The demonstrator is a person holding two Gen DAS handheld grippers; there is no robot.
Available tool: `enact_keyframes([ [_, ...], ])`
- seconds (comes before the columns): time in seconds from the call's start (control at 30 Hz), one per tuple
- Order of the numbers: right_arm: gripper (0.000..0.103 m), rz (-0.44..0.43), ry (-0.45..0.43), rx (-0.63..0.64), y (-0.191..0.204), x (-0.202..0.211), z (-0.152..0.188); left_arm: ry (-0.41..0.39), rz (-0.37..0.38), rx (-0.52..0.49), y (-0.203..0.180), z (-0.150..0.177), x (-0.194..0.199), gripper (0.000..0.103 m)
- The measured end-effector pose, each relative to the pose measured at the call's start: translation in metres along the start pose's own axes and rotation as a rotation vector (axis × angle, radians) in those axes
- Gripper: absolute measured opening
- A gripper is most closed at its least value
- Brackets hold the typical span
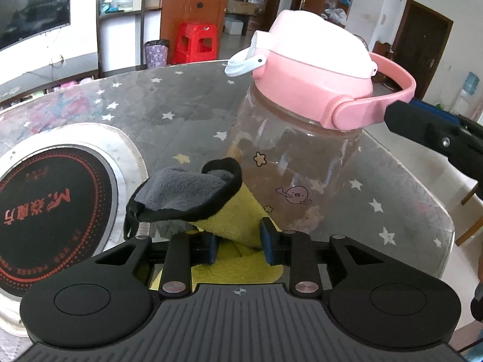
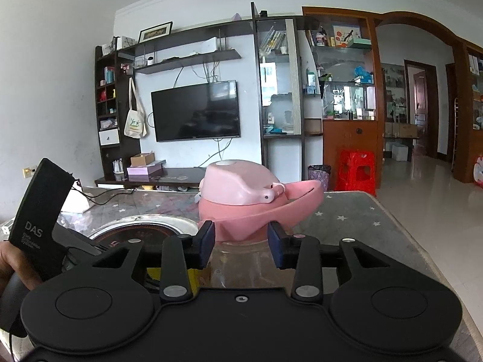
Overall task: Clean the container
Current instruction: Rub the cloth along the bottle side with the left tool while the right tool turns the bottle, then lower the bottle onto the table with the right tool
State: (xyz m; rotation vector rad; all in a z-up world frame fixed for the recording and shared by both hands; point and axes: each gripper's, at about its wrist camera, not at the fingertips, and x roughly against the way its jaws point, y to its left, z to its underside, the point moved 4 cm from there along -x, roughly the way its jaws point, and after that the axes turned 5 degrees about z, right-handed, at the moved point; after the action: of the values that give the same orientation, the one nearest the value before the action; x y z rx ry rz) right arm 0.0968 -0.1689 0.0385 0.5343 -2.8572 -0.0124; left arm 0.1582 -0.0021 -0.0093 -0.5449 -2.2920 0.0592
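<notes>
Container (image 1: pixel 289 163) just beyond left fingers (image 1: pixel 211 249) pinching cloth (image 1: pixel 238 232); right fingers (image 2: pixel 279 247) grip its handle (image 2: pixel 259 215).

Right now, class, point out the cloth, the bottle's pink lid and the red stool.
cloth (image 1: pixel 187 193), left wrist view, grey face
pink lid (image 1: pixel 314 87), left wrist view, side
red stool (image 2: pixel 357 170), right wrist view, front

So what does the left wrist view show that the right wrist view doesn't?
Left wrist only: the yellow-and-grey cloth pinched in the left gripper, the bottle's clear body with its cartoon print, and the white spout cap.
Right wrist only: the right gripper closed around the pink carry handle, and the wall TV.
Both: the pink-lidded bottle, the star-patterned table, the induction hob.
</notes>
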Motion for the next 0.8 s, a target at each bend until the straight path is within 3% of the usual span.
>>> enact_keyframes([
  [0.47,0.046,-0.046,-0.06,0.08,0.012,-0.002,-0.023,-0.067,-0.028,0.002,-0.003,-0.012,0.037,0.05],
  [0.8,0.047,-0.074,-0.053,0.091,0.021,-0.006,-0.032,-0.109,-0.046,-0.013,-0.009,-0.017,0.057,0.055],
])
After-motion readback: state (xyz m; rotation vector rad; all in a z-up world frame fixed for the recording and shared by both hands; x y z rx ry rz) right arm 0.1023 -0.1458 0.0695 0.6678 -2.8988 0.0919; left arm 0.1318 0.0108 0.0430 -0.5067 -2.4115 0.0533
